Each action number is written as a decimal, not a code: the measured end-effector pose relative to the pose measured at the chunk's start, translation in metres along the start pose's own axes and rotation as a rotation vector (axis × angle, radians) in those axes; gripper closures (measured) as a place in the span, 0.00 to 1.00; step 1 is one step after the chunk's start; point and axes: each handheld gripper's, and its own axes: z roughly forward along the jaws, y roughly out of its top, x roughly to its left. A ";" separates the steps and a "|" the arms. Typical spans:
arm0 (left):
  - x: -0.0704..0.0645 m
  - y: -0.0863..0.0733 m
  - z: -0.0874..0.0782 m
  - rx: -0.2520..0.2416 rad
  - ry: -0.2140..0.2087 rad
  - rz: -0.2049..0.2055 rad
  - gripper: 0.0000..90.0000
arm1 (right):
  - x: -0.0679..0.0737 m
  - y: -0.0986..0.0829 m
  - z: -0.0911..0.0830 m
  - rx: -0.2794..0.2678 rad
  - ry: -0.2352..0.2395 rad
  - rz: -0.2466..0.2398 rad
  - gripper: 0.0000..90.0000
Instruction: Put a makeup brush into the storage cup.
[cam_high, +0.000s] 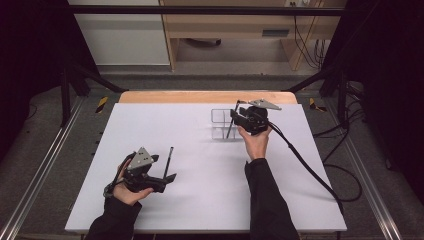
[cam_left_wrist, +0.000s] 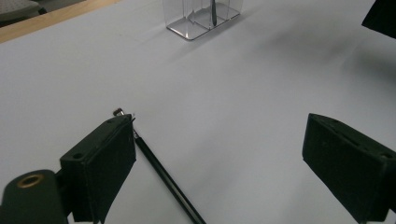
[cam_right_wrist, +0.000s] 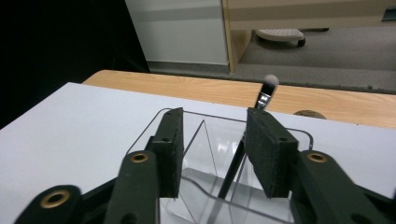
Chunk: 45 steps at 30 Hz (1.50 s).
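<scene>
High view: two slim makeup brushes in play, one at the clear organiser, one flat on the white table.

Largest first: white rectangular table top, bare around both tools. Next, clear acrylic divided organiser box, directly beneath and ahead of the right gripper, jaws parted, nothing clamped; thin-walled, light, slippery, liable to slide if nudged. Inside it, leaning against the right-hand jaw's inner face, a thin black-handled brush with pale tuft, standing tilted. Smallest: second thin black brush, lying just inside the left-hand jaw of the left gripper, jaws spread wide, empty. Light, stiff, round, prone to rolling; best pinched mid-handle, away from the soft bristles.
</scene>
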 end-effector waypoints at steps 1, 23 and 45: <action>0.000 0.000 0.000 0.000 0.000 -0.001 0.10 | 0.000 0.000 -0.003 -0.005 0.003 -0.005 0.60; 0.002 0.000 -0.001 -0.005 0.009 -0.024 0.10 | 0.008 -0.026 -0.073 0.001 0.141 -0.084 0.18; 0.006 0.000 -0.003 -0.010 0.029 -0.050 0.09 | -0.001 -0.064 -0.121 0.030 0.193 -0.117 0.11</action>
